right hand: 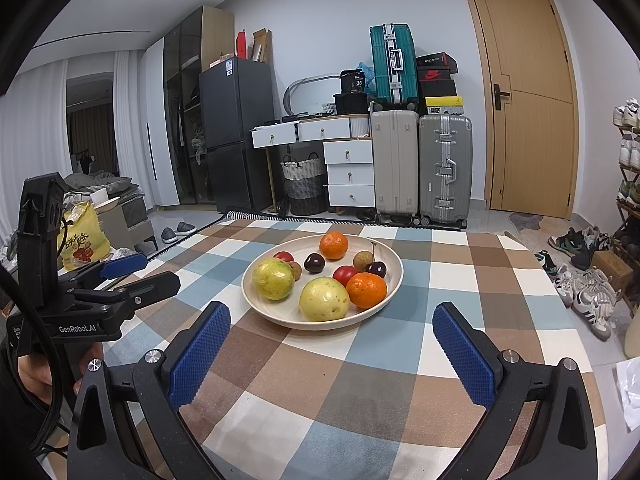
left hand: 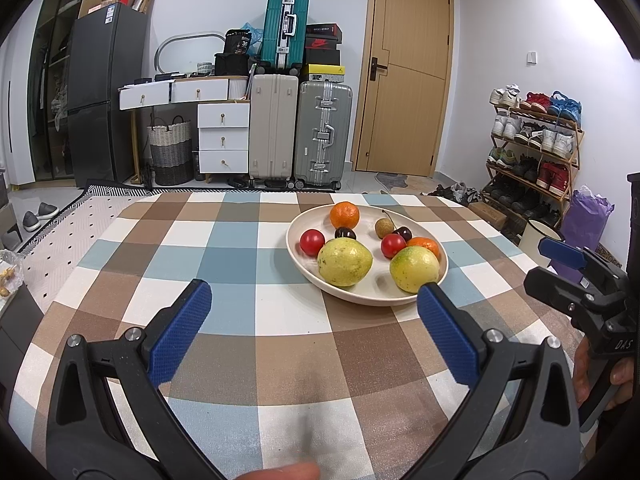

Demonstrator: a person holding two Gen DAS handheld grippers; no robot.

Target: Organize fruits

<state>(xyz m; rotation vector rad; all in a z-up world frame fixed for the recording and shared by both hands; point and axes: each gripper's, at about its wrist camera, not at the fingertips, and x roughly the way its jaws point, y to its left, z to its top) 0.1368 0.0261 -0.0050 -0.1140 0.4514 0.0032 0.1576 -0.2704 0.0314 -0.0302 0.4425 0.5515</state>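
Ahead of both sets of jaws, on a worktop (right hand: 360, 360) covered by a checked cloth of brown, blue and white, sits a shallow cream plate (right hand: 394, 276) full of fruit. Both pairs of jaws are released, spread wide with nothing between their blue pads, and both hang above bare cloth short of the plate.

From the left gripper (left hand: 314, 330), the plate (left hand: 360, 296) lies beyond and toward the right-hand pad, whose tip overlaps the near rim in that view. From the right gripper (right hand: 332, 350), the plate lies straight ahead between the two pads, apart from them.

On the plate, nearest the jaws, are two yellow-green round fruits (right hand: 324, 299) (right hand: 273, 279). Just beside the nearer one, touching it, is an orange (right hand: 366, 290); a second orange (right hand: 333, 245) sits at the far rim. Between them lie a red tomato (right hand: 345, 274), a dark cherry (right hand: 314, 263), another dark cherry (right hand: 376, 269) with a stem, and a brown lychee-like fruit (right hand: 362, 260). A second tomato (right hand: 283, 256) shows behind the left yellow fruit.

Each gripper appears at the edge of the other's view, held by a hand (right hand: 36, 376), well apart from the plate. A fingertip (left hand: 288, 472) shows at the bottom edge of the left view.
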